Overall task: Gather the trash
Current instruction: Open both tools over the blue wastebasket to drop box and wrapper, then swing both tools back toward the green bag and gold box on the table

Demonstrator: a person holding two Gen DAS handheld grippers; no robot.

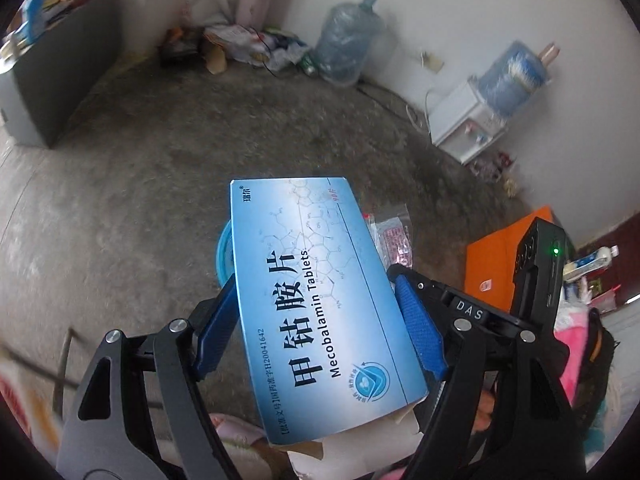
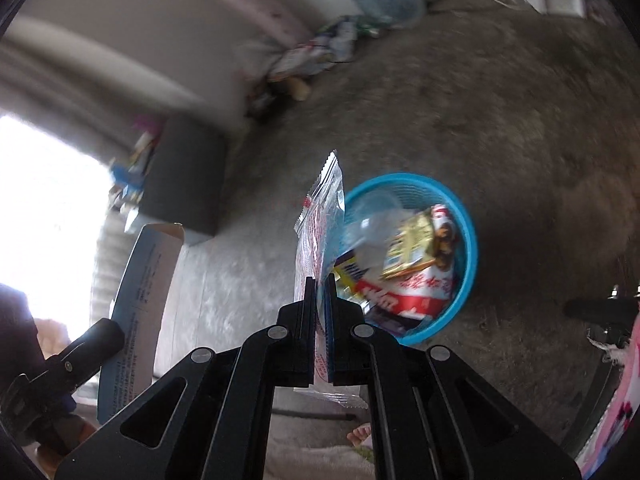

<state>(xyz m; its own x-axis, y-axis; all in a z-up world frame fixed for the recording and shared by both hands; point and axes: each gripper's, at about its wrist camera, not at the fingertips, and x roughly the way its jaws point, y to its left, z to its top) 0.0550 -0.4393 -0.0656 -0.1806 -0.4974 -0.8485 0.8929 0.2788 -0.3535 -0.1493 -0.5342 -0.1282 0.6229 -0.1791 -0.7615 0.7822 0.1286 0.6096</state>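
1. Left gripper (image 1: 316,312) clamped on glossy blue cardboard medicine box (image 1: 320,300), flat and rectangular, above concrete floor (image 1: 140,200).
2. Right gripper (image 2: 320,292) clenched on thin crinkly plastic wrapper (image 2: 320,216).
3. Round blue mesh basket (image 2: 468,240), holding packets, just beside wrapper.

The blue medicine box (image 1: 316,304) reads "甲钴胺片" and "Mecobalamin Tablets" — with "H20041642" along its edge; the black gripper (image 1: 472,312) beside it bears "DAS" — the basket's wrappers are too blurred to read.
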